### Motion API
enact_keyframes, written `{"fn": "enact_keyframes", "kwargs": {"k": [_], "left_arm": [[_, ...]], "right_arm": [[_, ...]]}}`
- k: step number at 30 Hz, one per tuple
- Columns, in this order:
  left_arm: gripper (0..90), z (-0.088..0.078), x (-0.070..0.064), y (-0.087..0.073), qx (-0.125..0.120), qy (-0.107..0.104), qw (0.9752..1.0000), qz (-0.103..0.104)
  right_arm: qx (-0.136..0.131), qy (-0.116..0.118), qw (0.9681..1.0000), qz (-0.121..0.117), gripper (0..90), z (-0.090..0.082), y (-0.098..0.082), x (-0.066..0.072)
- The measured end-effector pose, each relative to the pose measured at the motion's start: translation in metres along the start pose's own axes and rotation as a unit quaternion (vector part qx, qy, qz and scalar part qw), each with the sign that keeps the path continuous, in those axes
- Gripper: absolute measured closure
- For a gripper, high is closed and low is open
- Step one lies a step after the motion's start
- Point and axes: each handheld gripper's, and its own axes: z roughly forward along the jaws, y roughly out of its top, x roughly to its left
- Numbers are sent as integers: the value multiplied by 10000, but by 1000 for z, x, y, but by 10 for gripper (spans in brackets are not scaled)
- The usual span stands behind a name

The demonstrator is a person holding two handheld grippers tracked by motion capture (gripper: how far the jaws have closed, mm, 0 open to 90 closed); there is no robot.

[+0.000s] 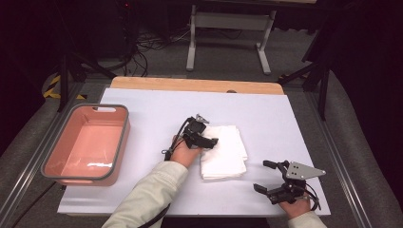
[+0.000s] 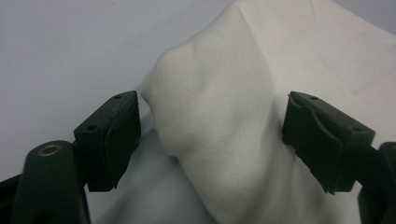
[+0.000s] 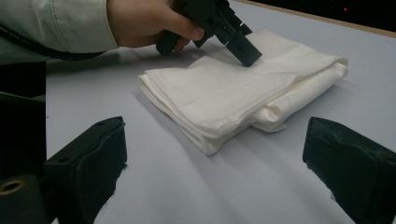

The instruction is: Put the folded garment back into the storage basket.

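Cloth position: the folded white cloth (image 1: 223, 151) is lying near the middle of the white table (image 1: 142, 109), its long axis running away from the person's edge toward the far side
Left gripper: the left gripper (image 1: 205, 141) is resting at the cloth's left edge, pointing across that axis; in its own view a raised hump of cloth (image 2: 219, 135) is bulging up between the jaws
Left jaw state: standing apart, the pads flanking the hump but not yet pressing on it
Right gripper: the right gripper (image 1: 267, 176) is hovering just above the table well to the right of the cloth and nearer the person, jaws wide apart and holding nothing
Nearer hand: the left, already at the cloth
Bin: a pink bin (image 1: 50, 164) is sitting at the table's left, apart from the cloth
Judgement: the pinch is depending on the jaws closing squarely across the hump
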Motion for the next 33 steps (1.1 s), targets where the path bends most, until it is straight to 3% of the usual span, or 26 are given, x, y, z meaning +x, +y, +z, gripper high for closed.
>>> {"fn": "enact_keyframes", "kwargs": {"k": [7, 12, 19, 23, 33], "left_arm": [[268, 1, -3, -3, -73, -102, 9999, 94], [322, 0, -4, -3, -67, -145, 9999, 37], [450, -2, -4, -4, -63, -329, 9993, -144], [622, -4, -1, -2, 141, -710, 9958, -567], [658, -4, 0, -3, 163, -795, 9950, -581]], "right_arm": [[-5, 7, 10000, 19, 72, 0, 0, 0], [7, 1, 10000, 10, 73, 0, 0, 0], [1, -4, 10000, 21, 73, 0, 0, 0], [14, -4, 10000, 29, 76, 1, 0, -1], [11, 1, 10000, 17, 76, 0, 0, -1]]}}
